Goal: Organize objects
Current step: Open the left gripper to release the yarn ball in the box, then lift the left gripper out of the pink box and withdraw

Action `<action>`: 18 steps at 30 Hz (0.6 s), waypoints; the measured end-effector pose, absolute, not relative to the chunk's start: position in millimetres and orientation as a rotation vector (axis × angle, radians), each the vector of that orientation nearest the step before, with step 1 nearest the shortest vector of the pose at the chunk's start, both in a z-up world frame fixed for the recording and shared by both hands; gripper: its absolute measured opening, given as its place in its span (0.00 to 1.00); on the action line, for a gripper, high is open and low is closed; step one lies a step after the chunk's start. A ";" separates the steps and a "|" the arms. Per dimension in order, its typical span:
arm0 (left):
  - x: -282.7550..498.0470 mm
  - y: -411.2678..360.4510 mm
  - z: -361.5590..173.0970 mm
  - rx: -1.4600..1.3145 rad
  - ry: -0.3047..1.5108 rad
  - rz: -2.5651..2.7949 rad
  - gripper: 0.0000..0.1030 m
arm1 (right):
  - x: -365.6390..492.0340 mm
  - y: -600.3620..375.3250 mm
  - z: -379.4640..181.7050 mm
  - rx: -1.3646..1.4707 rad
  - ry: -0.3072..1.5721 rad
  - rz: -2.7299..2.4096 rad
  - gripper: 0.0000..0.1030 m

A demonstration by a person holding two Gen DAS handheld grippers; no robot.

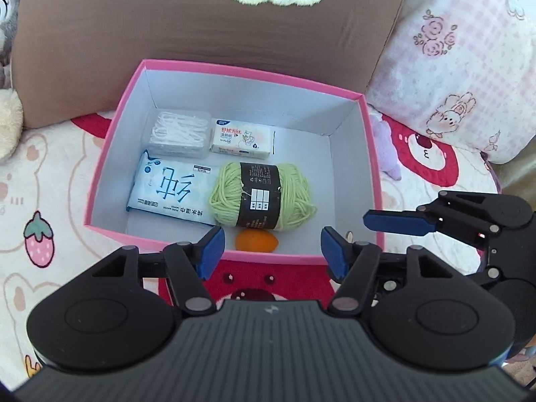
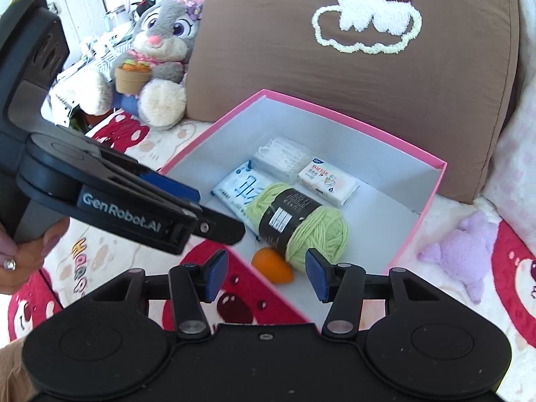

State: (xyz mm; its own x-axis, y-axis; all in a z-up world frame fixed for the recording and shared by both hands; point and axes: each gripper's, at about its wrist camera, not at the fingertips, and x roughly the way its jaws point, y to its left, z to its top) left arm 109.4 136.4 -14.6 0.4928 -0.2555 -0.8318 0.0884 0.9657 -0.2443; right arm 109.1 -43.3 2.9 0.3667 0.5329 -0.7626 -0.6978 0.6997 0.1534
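Note:
A pink box with a white inside sits on a patterned blanket. In it lie a clear case of white items, a small white tissue pack, a blue-and-white wipes pack, a green yarn skein and an orange piece. My left gripper hovers open over the box's near wall with nothing between its pads. My right gripper is open and empty above the orange piece; it also shows at the right of the left wrist view as the right gripper.
A brown cushion leans behind the box. A pink floral pillow stands at the right. A grey plush rabbit sits at the back left, a small purple plush lies right of the box. A hand holds the left gripper.

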 end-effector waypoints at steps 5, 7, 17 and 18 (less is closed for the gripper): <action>89.2 139.2 4.8 -0.219 1.037 -0.229 0.64 | 88.5 -53.2 21.2 -0.247 0.882 0.811 0.57; 78.1 138.5 12.6 -0.223 1.010 -0.213 0.64 | 78.1 -58.4 29.6 -0.263 0.866 0.818 0.57; 34.6 117.3 33.5 -0.222 0.991 -0.307 0.65 | 46.3 -90.5 61.4 -0.254 0.857 0.823 0.60; 31.5 113.5 34.8 -0.217 1.000 -0.322 0.65 | 44.3 -93.7 62.5 -0.247 0.865 0.822 0.60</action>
State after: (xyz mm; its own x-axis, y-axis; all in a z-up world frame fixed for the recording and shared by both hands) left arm 31.5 113.5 34.8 0.4991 -0.3622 -0.7873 0.1652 0.9316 -0.3238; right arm 44.3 -93.7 62.5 0.3719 0.5387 -0.7559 -0.7275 0.6750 0.1231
